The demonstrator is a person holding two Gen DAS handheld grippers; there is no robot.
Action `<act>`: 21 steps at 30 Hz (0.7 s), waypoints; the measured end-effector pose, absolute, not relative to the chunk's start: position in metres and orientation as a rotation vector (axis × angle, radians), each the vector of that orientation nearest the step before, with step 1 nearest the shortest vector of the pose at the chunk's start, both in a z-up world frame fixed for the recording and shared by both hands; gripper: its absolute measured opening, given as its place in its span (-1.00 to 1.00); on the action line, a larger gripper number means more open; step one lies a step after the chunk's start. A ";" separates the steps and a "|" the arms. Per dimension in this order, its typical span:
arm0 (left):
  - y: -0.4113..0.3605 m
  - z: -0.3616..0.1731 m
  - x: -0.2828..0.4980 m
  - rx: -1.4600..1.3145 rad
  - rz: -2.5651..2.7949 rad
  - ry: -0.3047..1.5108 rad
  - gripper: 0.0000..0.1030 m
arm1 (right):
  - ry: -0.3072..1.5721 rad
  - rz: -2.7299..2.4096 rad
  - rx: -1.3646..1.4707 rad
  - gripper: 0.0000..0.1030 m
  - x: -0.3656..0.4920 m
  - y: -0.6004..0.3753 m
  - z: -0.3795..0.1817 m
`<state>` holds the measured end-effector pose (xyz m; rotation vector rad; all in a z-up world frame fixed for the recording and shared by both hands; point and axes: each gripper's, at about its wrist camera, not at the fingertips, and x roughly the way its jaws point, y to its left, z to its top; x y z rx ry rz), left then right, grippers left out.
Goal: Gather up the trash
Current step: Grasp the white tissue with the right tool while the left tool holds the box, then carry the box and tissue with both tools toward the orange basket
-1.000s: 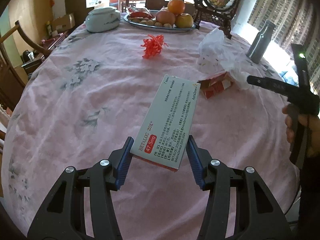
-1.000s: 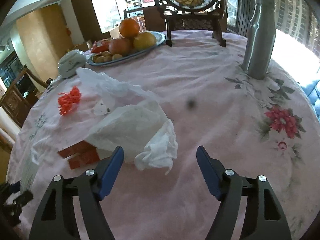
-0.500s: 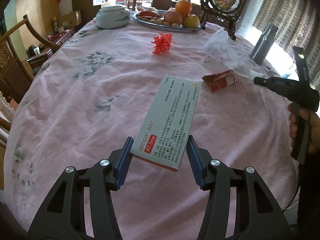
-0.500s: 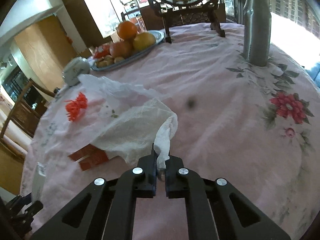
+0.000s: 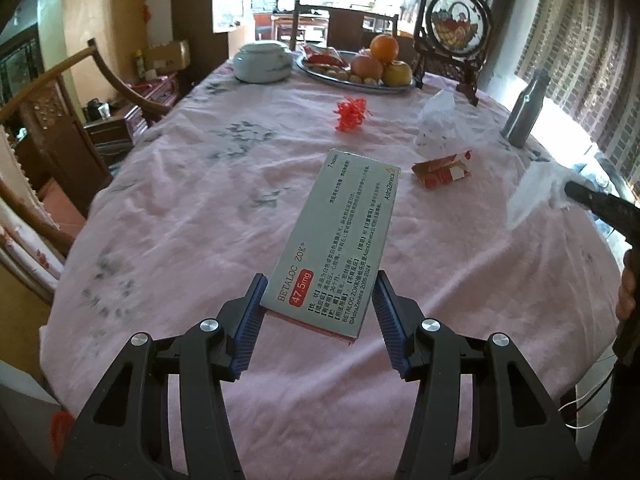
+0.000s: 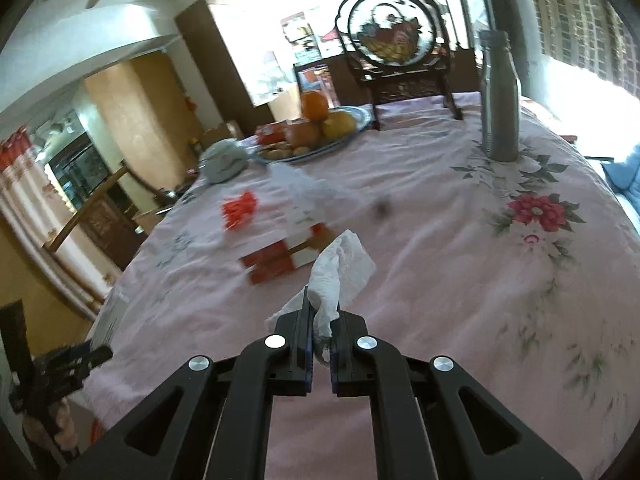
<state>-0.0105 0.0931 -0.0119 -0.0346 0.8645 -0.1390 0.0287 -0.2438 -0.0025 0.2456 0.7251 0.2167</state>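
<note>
The tissue [image 6: 340, 268] is pinched between the closed jaws of the right hand-held gripper [image 6: 320, 332] and held above the surface [image 6: 460, 280]; it is soft, near weightless and easily torn, so a grip on its bunched middle should serve better than one on a loose corner. The box [image 5: 336, 240], a flat medicine carton, is clamped at its near end by the left hand-held gripper [image 5: 318, 312] and juts forward clear of the surface; it looks light and stiff but probably crushable, best held across its narrow sides. Still on the surface lie a red packet [image 5: 442, 170], a plastic bag [image 5: 438, 124] just beyond it, and a red tuft [image 5: 351, 113], possibly shredded ribbon, though the view is too coarse to tell.
</note>
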 end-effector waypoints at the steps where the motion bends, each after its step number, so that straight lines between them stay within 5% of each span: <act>1: 0.095 -0.011 -0.015 -0.036 -0.134 0.861 0.03 | 0.719 0.229 0.240 -0.87 0.021 -0.239 -0.001; 21: 0.145 0.002 -0.107 -0.068 0.026 0.790 0.03 | 0.667 0.469 0.000 -0.87 -0.058 -0.109 0.010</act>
